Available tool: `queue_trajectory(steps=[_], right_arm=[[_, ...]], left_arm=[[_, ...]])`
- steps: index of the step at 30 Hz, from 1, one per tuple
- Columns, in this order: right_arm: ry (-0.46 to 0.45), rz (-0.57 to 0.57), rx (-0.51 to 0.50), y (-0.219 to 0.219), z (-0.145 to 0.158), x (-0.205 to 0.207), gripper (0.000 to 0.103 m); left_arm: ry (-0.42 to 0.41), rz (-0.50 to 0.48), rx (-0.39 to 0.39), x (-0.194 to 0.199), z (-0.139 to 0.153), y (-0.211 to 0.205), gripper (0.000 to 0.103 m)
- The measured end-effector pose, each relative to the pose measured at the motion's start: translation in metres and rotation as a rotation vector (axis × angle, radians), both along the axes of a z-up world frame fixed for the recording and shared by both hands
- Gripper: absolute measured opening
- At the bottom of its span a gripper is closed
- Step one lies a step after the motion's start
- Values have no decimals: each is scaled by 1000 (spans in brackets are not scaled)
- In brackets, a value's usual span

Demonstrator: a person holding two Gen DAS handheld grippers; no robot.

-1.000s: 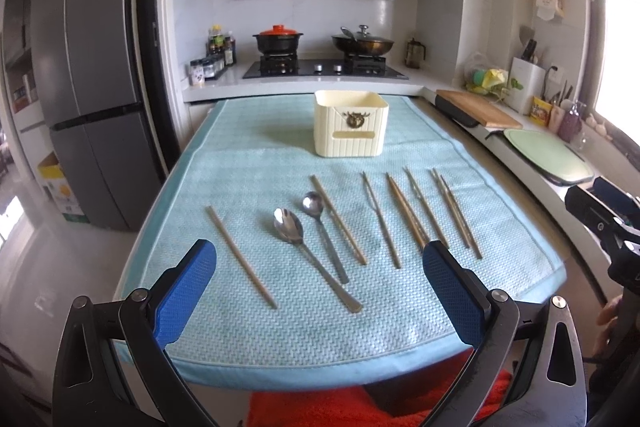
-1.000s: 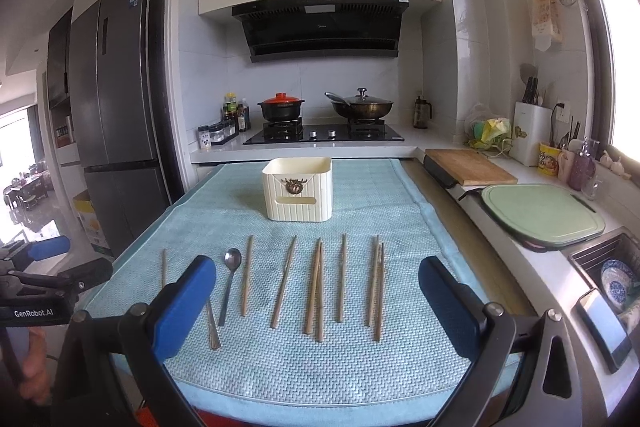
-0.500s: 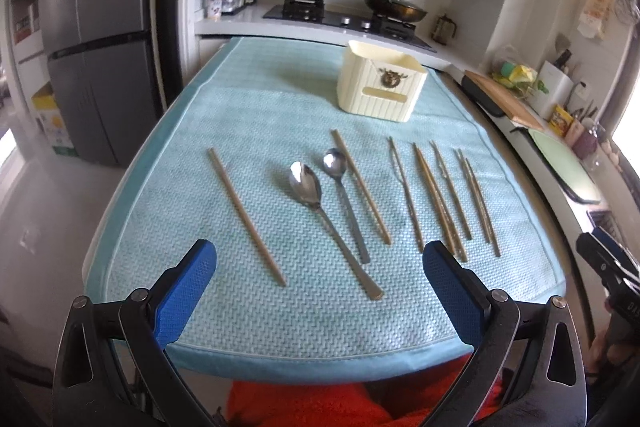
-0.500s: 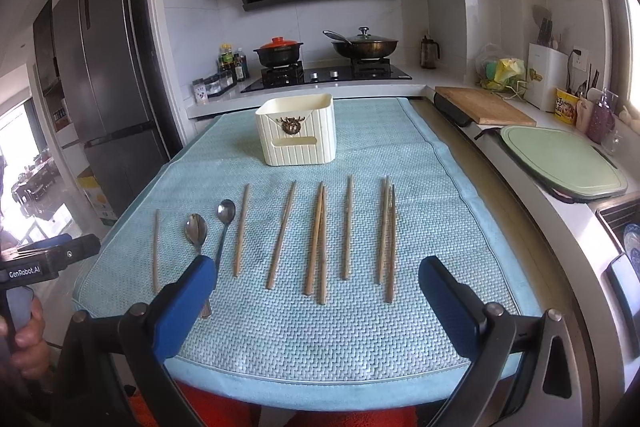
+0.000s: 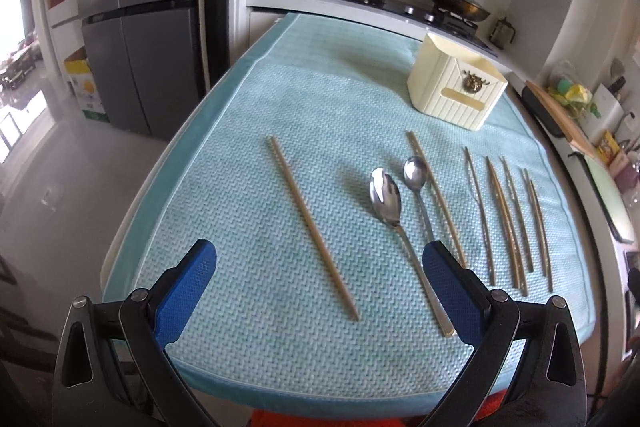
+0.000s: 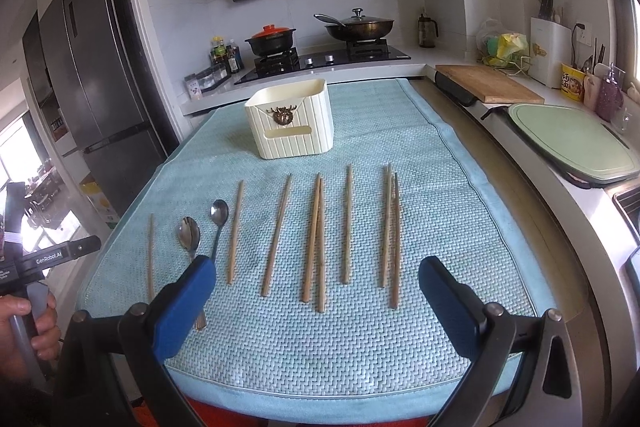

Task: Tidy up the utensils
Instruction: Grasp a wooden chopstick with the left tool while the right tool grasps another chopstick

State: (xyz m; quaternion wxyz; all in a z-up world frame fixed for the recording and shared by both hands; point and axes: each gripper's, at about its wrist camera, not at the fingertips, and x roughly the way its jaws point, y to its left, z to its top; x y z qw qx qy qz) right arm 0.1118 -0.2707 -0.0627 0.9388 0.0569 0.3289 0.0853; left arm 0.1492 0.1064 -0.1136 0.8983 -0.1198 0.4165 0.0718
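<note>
Both claws spread and empty at the near edge of the cloth, utensils lying lengthwise ahead of them.

The left gripper [image 5: 318, 277] has its blue ribbed pads wide apart; the lone slim wooden chopstick [image 5: 311, 225] lies just ahead between them, long axis running away from the claw and slanting toward its right pad, so the left hand is likely nearer. The two shiny steel spoons [image 5: 386, 197] lie just right of it. The right gripper [image 6: 316, 285], equally wide open, faces the remaining wooden chopsticks [image 6: 314, 237]. The cream ribbed plastic holder box [image 6: 290, 125] stands well beyond on the teal woven cloth [image 6: 440, 187].
</note>
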Motion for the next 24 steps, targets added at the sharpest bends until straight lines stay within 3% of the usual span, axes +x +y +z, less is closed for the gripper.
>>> queue_trajectory(steps=[7,12,15,17,21,24], right_arm=[[55,-36,45,-23,-10,38,101],[139,-67,110,-60,-24,91,77],[234,-77,137,-80,-43,139,58],[303,-92,145,-91,-60,171,38],[467,-78,217,-104,-98,235,29],[536,-61,217,-100,-115,262,26]], left_arm=[[33,27,43,50,-14,20,103],[109,60,23,83,-33,37,102],[166,76,11,99,-49,50,102],[202,84,6,110,-59,57,102],[262,99,9,123,-76,66,101],[295,101,2,128,-83,70,98]])
